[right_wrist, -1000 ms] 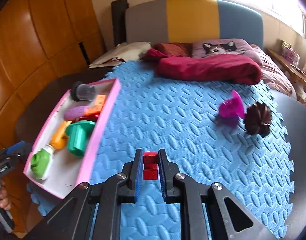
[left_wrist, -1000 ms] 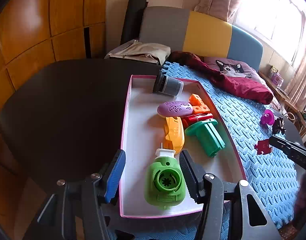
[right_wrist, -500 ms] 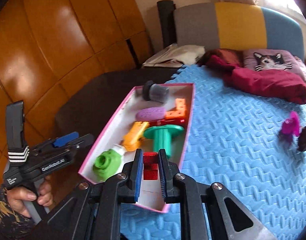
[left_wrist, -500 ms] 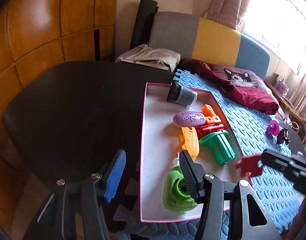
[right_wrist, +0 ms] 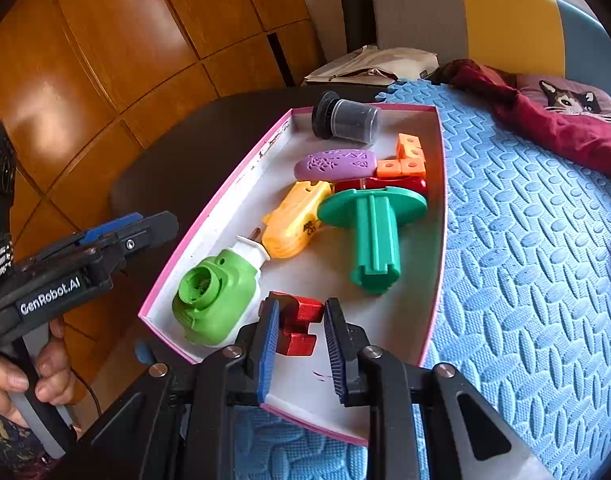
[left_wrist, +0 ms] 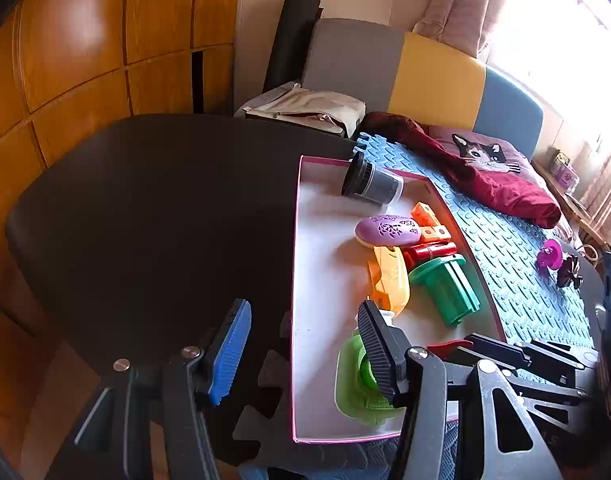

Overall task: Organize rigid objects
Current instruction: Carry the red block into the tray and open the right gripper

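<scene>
Parting over the near end of the pink-rimmed tray (right_wrist: 435, 216), the right gripper (right_wrist: 299, 344) has just been opening its fingers; the one red block (right_wrist: 301, 326) sits between them on the tray floor, with a gap at the right pad, and whether the left pad touches it cannot be told. The left gripper (left_wrist: 301, 344) hangs just outside the tray's left rim, fingers partly spread and holding nothing.

Inside the tray, counted: one green punch (right_wrist: 215, 296) beside the red block; one yellow punch (right_wrist: 295, 220); one green flanged spool (right_wrist: 373, 232); one red cylinder (right_wrist: 385, 185); one purple oval case (right_wrist: 337, 165); one orange L-shaped brick (right_wrist: 405, 158); one dark jar (right_wrist: 347, 120) lying on its side at the tray's far end. That makes eight items with the block.

Beyond the tray's right rim, on the blue foam mat (right_wrist: 525, 240), lie one magenta piece (left_wrist: 549, 253) and one dark spiky piece (left_wrist: 569, 271), side by side. The tray rests partly on the mat, partly on the dark desk (left_wrist: 145, 208). One hand (right_wrist: 29, 376) grips the left gripper's handle.
</scene>
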{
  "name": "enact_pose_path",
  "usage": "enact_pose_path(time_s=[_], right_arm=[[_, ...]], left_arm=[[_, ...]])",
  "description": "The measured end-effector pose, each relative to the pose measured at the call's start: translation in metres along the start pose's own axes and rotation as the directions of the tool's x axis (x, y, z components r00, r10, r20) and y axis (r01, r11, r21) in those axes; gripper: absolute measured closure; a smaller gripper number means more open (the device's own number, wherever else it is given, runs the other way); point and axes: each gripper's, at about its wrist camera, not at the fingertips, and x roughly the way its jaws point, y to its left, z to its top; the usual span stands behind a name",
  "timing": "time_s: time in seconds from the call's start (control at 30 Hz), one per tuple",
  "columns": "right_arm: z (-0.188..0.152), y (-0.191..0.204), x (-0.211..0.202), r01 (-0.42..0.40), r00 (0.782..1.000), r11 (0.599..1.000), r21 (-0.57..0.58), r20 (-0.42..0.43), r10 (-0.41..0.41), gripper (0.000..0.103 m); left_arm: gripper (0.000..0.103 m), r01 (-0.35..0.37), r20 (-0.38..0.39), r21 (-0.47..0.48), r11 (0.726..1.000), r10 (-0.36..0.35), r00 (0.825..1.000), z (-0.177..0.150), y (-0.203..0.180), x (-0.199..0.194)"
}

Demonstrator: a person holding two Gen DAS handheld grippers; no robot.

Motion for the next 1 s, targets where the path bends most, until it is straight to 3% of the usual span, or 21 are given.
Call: enact_pose_path(time_s=[0.47, 0.6, 1.0], right_arm=[[-0.012, 0.02, -0.001, 0.075, 0.996, 0.989, -0.128, -0.028, -0.08, 0.064], [-0.007, 0.023, 0.005, 0.029, 0.999, 0.993, -0.114, -0.02, -0.031, 0.064], [-0.011, 0.02, 0.003, 0.05, 0.999, 0.994, -0.098, -0.006, -0.05, 0.064]], left_arm=[[0.047, -0.002, 0.001, -0.004, 1.0, 0.002, 1.0, -0.001, 0.003, -0.001], [0.047, -0.008, -0.003, 0.007, 1.0, 0.008, 1.0, -0.002, -0.001, -0.001], [0.047, -0.021, -0.002, 0.04, 0.999, 0.021, 1.0, -0.004, -0.009, -0.004]])
